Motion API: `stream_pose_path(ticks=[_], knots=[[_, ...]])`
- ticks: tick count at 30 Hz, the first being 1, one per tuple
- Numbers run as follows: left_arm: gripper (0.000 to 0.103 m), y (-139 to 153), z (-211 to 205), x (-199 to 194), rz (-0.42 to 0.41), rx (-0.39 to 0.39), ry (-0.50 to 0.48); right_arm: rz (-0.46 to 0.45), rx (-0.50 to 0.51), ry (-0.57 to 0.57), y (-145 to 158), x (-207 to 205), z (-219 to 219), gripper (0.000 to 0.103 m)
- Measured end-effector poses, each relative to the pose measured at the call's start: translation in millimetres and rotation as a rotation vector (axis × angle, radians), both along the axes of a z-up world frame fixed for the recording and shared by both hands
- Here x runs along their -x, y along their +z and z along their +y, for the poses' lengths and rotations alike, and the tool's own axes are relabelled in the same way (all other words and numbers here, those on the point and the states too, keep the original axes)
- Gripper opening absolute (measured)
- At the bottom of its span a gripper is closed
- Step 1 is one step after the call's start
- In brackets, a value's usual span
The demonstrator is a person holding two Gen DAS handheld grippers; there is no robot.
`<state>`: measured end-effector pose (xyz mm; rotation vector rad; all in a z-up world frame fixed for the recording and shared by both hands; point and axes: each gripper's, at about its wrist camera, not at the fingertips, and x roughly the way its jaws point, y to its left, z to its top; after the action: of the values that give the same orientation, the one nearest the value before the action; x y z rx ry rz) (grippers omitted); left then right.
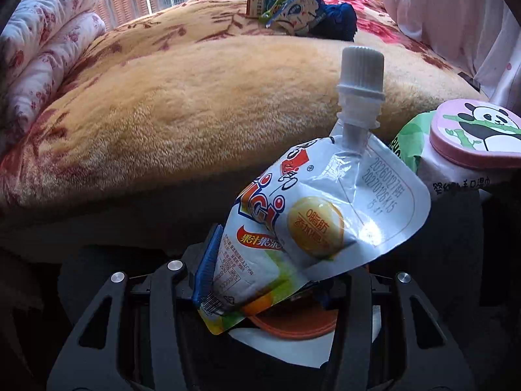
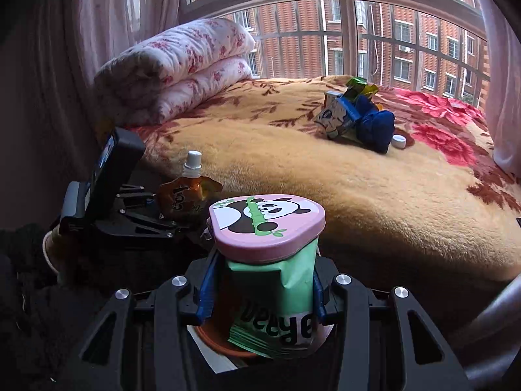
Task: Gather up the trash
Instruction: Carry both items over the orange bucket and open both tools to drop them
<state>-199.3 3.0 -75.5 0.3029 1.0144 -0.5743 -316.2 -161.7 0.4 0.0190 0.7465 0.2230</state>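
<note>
My left gripper (image 1: 260, 280) is shut on a white jelly drink pouch (image 1: 309, 215) with a white screw cap, held upright above an orange bin (image 1: 293, 325) with a white liner. My right gripper (image 2: 260, 293) is shut on a green wet-wipes pack (image 2: 276, 296) with a pink panda lid, held over the same orange bin (image 2: 218, 342). The pack shows at the right in the left wrist view (image 1: 469, 137). The left gripper and pouch (image 2: 185, 192) show at the left in the right wrist view. More trash, crumpled wrappers and a small carton (image 2: 355, 114), lies on the bed.
The bed carries a tan and red floral blanket (image 2: 293, 169). A folded floral quilt (image 2: 182, 65) lies at its far left. A white bottle cap (image 2: 399, 141) sits beside the wrappers. Pink curtains (image 1: 456, 16) hang at the right, a barred window behind.
</note>
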Motion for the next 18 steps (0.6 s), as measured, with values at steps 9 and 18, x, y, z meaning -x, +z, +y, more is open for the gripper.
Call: stream_pose_path(ticks=[9,18], knots=[[0.048,-62,-2,-5,0.161,-0.115,-0.002,0.174,0.059,0.069,-53,-13,12,0.045],[0.048,-106,-6,-20,0.289,-0.166,0.005,0.279,0.123,0.126,-102,-35,29,0.045]])
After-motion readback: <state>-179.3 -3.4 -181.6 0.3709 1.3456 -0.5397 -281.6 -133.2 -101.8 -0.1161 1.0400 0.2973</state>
